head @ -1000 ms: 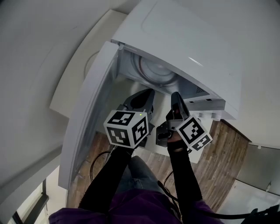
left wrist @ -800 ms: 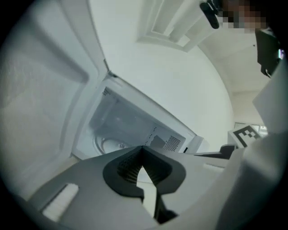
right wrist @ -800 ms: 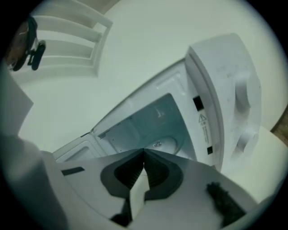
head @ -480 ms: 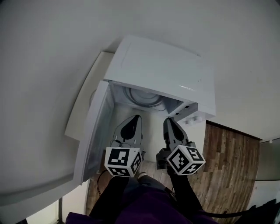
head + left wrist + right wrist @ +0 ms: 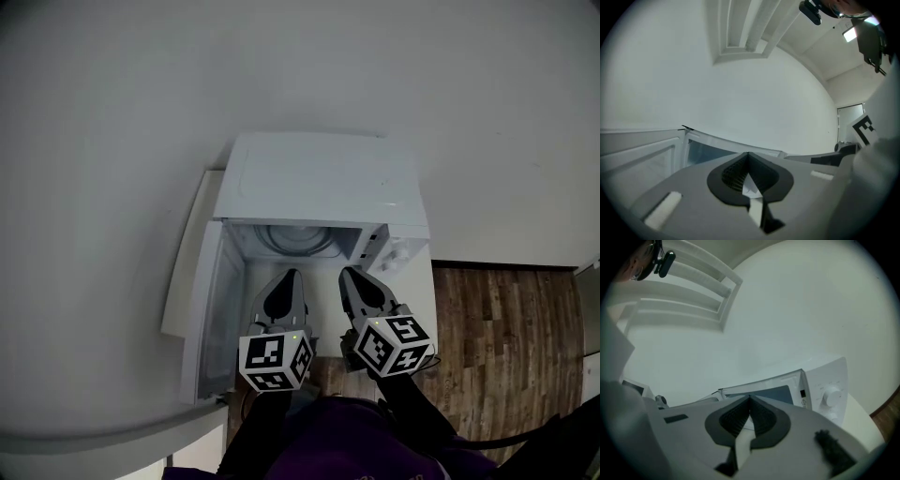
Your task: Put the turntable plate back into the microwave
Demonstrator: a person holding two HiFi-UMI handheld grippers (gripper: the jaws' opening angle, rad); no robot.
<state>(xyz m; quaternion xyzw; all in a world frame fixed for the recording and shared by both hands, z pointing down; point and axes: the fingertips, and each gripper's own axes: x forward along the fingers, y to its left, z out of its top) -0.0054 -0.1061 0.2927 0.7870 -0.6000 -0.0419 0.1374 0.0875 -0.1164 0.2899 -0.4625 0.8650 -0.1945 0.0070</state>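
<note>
**Plate looks like it's already in, both claws empty**

Head view first: the microwave (image 5: 319, 178) sits against the wall with its door (image 5: 208, 309) swung wide open to the left. The plate (image 5: 298, 240) is lying flat on the floor of the cavity, face up. It's round, so there's no long axis to line up with. Your left claw (image 5: 289, 277) and right claw (image 5: 345, 274) hang side by side just outside the opening, tips aimed into it. The plate is straight ahead of both, deeper in, and I'd say a touch closer to the left one.

Left gripper view: the left claw (image 5: 748, 157) is fully closed, pads together, with nothing between them. The open door (image 5: 637, 154) is off to its left. No plate visible from here.

Right gripper view: the right claw (image 5: 750, 399) is also closed tight on nothing. The microwave (image 5: 825, 380) front, with its knob (image 5: 829, 398), is just past the tips and to the right. I can't make out the plate in this one.

My guess is that only the door is left, and your left claw is the nearer one for that.
</note>
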